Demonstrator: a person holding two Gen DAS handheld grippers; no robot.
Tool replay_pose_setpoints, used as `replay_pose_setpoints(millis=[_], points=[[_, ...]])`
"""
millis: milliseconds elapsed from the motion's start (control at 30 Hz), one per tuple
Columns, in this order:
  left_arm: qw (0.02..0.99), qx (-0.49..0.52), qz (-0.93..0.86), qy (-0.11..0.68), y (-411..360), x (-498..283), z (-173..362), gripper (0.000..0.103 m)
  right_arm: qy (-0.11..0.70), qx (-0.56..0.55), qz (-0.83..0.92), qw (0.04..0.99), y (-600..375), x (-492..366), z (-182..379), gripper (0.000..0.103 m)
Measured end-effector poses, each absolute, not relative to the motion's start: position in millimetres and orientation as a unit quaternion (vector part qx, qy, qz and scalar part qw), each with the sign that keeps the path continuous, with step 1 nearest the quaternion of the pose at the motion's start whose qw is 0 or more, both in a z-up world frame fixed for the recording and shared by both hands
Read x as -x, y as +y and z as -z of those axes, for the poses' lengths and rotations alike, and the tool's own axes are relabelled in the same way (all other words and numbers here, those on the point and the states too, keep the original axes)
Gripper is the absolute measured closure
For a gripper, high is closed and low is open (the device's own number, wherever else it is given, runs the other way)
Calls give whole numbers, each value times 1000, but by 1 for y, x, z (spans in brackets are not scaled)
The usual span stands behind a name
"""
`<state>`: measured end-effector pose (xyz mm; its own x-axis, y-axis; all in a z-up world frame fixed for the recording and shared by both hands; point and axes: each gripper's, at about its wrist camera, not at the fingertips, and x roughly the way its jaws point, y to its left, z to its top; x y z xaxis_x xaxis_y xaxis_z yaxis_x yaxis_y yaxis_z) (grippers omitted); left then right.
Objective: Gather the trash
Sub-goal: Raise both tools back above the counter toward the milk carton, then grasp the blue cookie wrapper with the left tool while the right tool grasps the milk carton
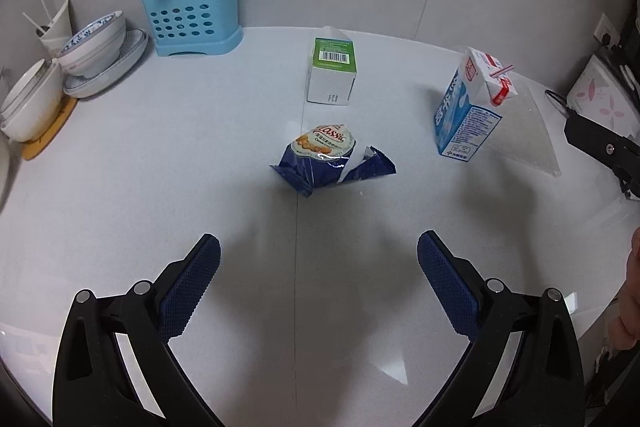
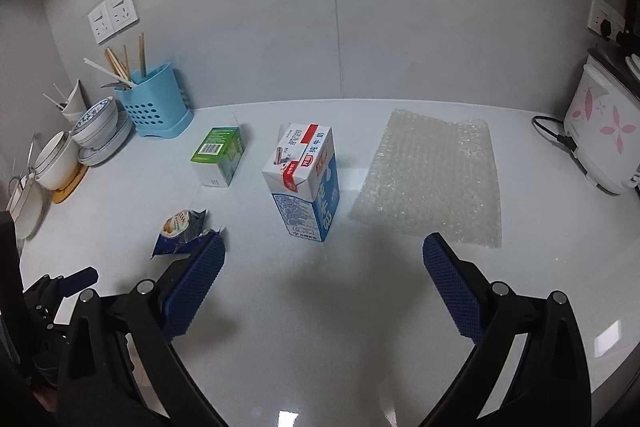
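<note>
A torn blue snack wrapper (image 1: 328, 159) lies on the white counter, straight ahead of my open, empty left gripper (image 1: 319, 251). Behind it stands a green and white box (image 1: 332, 71). A blue and white milk carton (image 1: 468, 107) with a straw stands to the right. In the right wrist view the milk carton (image 2: 306, 179) stands ahead of my open, empty right gripper (image 2: 324, 251). The wrapper (image 2: 180, 229) lies by the left fingertip, the green box (image 2: 218, 155) further back, and a sheet of bubble wrap (image 2: 432, 179) lies to the right.
A blue utensil holder (image 1: 192, 15) with chopsticks stands at the back left by stacked bowls and plates (image 1: 92, 55). A white rice cooker (image 2: 604, 135) with its cord stands at the far right. Wall sockets (image 2: 114, 13) are on the tiled wall.
</note>
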<state>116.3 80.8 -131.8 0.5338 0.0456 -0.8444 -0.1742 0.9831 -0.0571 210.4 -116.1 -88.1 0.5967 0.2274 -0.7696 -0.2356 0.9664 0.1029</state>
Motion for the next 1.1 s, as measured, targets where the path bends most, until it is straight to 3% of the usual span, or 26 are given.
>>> replay_pose_setpoints(millis=[533,733,833,900,967,1033,1067,1100], points=[[867,68,-48,491,93,-189,178,7,474,27,-66,878,-70,-275,126,10],[862,76,-53,498,98,-199,190,25,489,35,-50,870,-61,-291,140,16],[862,76,-63,497,100,-203,193,33,498,35,-37,866,-60,-299,147,24],[864,76,-63,494,102,-205,192,45,507,31,-33,861,-58,-303,152,32],[864,80,-64,493,104,-207,190,53,511,34,-33,858,-57,-305,155,52],[863,79,-66,494,105,-209,190,59,512,44,-36,857,-54,-306,156,65],[863,76,-66,495,105,-209,190,68,510,44,-37,858,-54,-305,155,65],[863,72,-66,495,105,-209,189,70,508,39,-44,859,-56,-305,153,65]])
